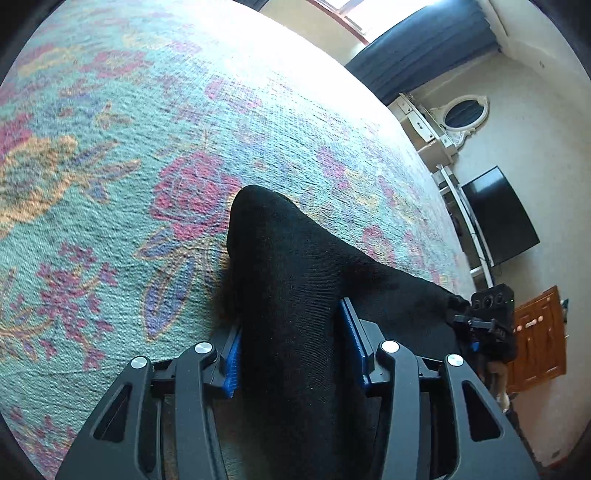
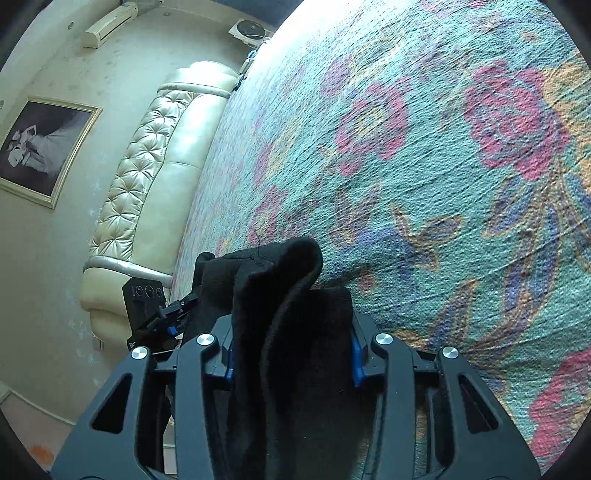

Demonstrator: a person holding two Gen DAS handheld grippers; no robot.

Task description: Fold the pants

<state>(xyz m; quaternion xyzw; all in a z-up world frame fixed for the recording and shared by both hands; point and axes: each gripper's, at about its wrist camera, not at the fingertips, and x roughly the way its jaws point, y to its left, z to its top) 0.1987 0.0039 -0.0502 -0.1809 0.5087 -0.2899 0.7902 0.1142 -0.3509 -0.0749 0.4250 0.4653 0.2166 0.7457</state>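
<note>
Black pants (image 1: 288, 280) bunched between both tongs, floral bedspread (image 1: 129, 155) open beyond

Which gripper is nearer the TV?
Left. The left gripper holds the pants on the bed's TV side; the right gripper is on the headboard side.

Daylit, fairly bright — light from bright window (image 1: 354, 11) top of left view, blowing out far part of teal floral woven bedspread (image 1: 122, 155) to white glare. Heavy fisheye bend + dark vignette at corners. Black knit pants (image 2: 280, 325) nr lens soft, detail lost in shadow.
</note>
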